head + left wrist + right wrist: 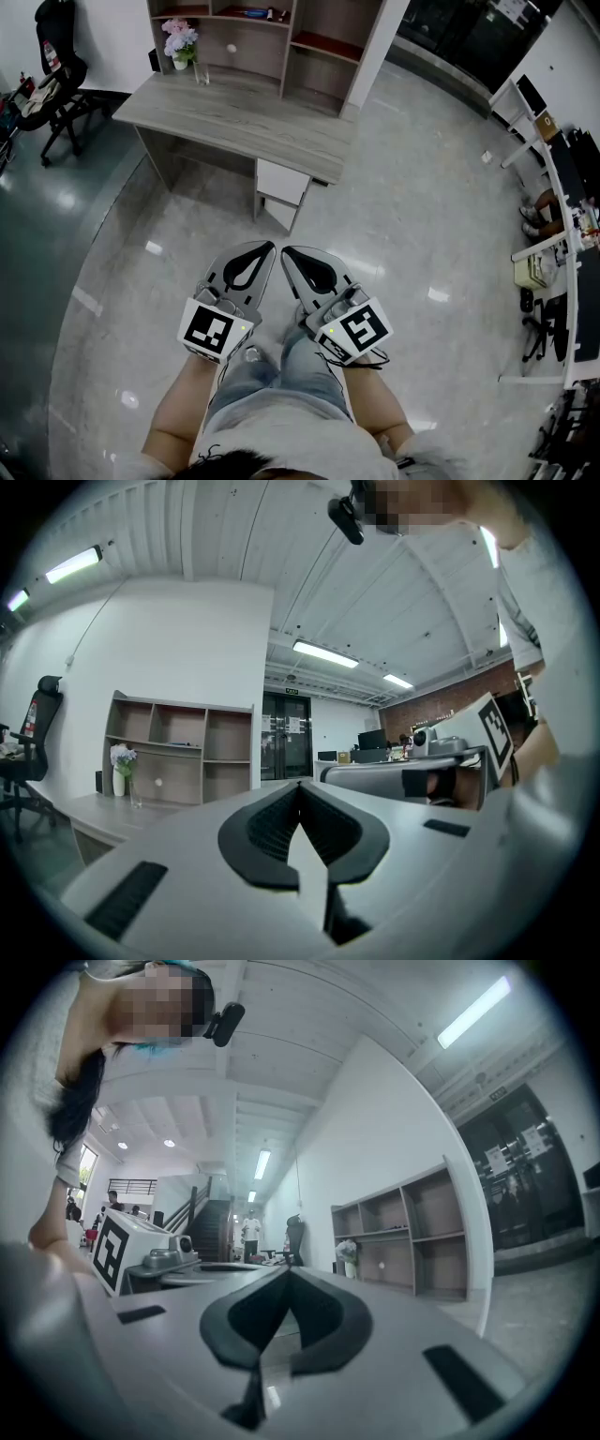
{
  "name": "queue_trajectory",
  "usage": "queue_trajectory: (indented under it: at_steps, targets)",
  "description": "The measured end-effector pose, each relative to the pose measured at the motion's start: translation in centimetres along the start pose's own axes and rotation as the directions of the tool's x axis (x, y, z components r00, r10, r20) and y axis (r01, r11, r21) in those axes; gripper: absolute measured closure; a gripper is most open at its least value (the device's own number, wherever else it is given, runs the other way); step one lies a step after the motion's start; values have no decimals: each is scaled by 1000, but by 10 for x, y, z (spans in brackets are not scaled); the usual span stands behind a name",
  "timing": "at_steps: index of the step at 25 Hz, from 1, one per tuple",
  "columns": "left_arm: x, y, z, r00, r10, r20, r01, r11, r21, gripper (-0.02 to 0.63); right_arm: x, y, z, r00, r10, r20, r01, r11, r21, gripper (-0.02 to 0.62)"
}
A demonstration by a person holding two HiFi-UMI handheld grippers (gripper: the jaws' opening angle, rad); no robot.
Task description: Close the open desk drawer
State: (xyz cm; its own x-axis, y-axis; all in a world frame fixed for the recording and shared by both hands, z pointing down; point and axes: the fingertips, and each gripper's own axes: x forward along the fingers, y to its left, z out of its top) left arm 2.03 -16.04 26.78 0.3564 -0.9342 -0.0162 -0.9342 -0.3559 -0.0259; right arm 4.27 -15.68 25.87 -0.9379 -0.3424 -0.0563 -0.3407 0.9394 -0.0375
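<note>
Left gripper [269, 247]: jaws together, empty. White drawer [282, 181] sits under the desk [234, 117], well ahead; whether it juts out I can't tell. Right gripper [287, 251]: likewise. Any push should meet its front squarely.

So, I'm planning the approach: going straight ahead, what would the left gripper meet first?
Nothing close: the left gripper, shut, points over glossy floor toward the right end of the grey wooden desk, near its open white drawer; exact contact is unclear.
</note>
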Motion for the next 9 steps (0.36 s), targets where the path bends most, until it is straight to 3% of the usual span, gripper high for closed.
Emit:
queue_trajectory:
  at_steps: [9]
  targets:
    - [1,1,1,1000,-3,5,3,1000,-3,596,0,1,1,1000,-2,2,2,1000,-9,589]
